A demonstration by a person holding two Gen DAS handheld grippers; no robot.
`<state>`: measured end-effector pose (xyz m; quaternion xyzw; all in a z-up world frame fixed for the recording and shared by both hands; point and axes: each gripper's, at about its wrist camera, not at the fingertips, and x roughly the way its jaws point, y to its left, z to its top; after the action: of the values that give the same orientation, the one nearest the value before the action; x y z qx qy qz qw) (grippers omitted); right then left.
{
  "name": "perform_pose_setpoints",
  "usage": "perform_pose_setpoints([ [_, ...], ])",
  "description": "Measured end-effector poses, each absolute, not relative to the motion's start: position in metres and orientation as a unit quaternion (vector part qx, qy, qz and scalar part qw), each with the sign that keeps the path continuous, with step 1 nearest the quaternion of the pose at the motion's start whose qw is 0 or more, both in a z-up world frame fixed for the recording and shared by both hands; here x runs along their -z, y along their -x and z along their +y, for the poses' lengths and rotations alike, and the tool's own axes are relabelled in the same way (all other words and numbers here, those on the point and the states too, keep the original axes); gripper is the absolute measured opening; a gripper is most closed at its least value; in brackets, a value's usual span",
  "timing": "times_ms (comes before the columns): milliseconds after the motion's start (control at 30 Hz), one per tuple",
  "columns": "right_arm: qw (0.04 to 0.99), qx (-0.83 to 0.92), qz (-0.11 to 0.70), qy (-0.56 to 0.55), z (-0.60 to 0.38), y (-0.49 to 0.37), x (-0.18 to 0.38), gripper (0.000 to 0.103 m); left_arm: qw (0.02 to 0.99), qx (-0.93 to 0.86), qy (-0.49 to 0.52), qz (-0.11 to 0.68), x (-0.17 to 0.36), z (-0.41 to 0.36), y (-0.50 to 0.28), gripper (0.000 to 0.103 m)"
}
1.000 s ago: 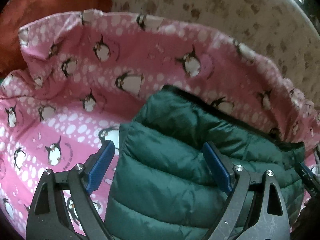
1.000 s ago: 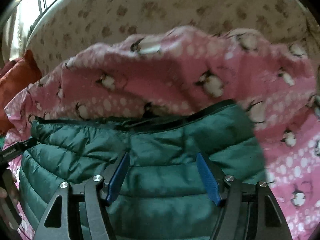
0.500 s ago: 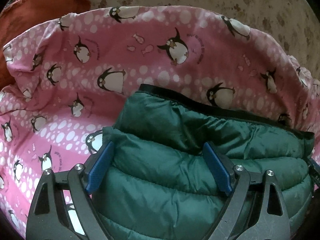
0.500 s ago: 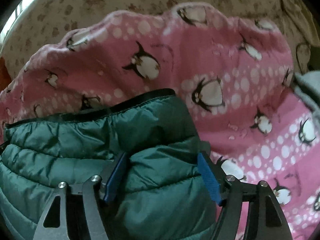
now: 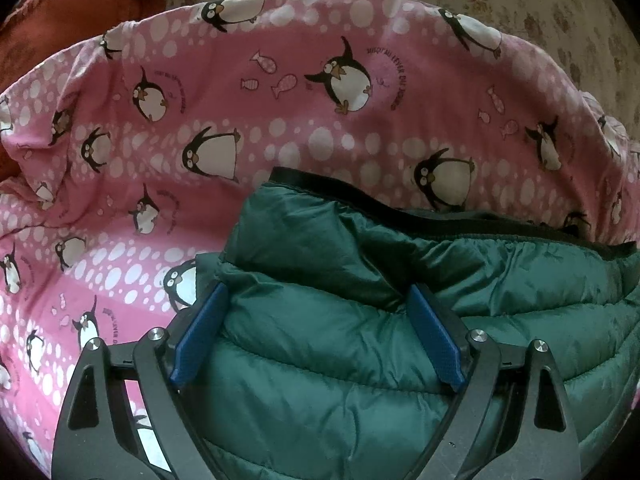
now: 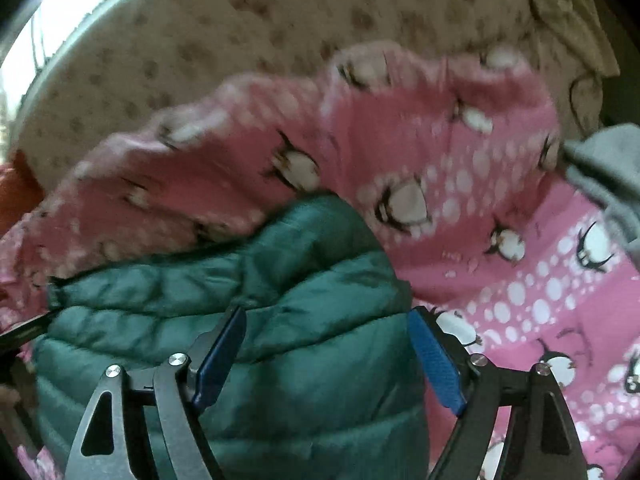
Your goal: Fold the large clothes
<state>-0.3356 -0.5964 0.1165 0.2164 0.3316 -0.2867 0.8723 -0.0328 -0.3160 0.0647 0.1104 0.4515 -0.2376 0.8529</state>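
While both tools hang over the same bundle, the layout is pretty clear: the green puffer jacket (image 5: 360, 344) sits already folded into a chunky stack on the pink penguin blanket (image 5: 280, 120), with its black-trimmed edge (image 5: 460, 224) on the far side from both cameras. Its long axis runs side to side between the two hands, so each one covers an end.

Left gripper (image 5: 320, 336) is spread wide and straddles the left end of the stack. The blue pads sit against the puffy fabric on either side, but I don't see them squeezing it, so I'd call it loose, not holding.

Right gripper (image 6: 328, 356) has just been opening its jaws, with the jacket's right end between them. The right pad stands clear of the fabric, over the blanket, so it looks let go. That view is blurry though.

A grey garment (image 6: 600, 176) lies off to the right, closer to the right hand, and something rust-orange (image 5: 72, 20) sits beyond the blanket on the left. My guess is the grey one's next, which makes the right hand the nearer one.
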Motion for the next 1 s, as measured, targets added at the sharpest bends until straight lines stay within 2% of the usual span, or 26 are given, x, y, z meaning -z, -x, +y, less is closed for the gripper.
perform_pose_setpoints([
  [133, 0.893, 0.239, 0.33, -0.192, -0.562, 0.347, -0.124, 0.082, 0.853, 0.237, -0.107, 0.453, -0.065, -0.315, 0.032, 0.091],
  [267, 0.875, 0.231, 0.392, -0.165, -0.542, 0.324, -0.083, 0.082, 0.855, 0.237, -0.094, 0.452, -0.066, -0.307, 0.034, 0.091],
  [333, 0.874, 0.232, 0.395, -0.163, -0.539, 0.316, -0.068, 0.083, 0.852, 0.239, -0.091, 0.456, -0.071, -0.299, 0.038, 0.091],
  [600, 0.886, 0.198, 0.368, -0.201, -0.539, 0.344, -0.098, 0.083, 0.835, 0.28, -0.032, 0.472, -0.093, -0.233, 0.057, 0.091],
  [1000, 0.867, 0.219, 0.373, -0.247, -0.555, 0.392, -0.092, 0.083, 0.786, 0.306, 0.055, 0.534, -0.068, -0.168, 0.082, 0.091],
])
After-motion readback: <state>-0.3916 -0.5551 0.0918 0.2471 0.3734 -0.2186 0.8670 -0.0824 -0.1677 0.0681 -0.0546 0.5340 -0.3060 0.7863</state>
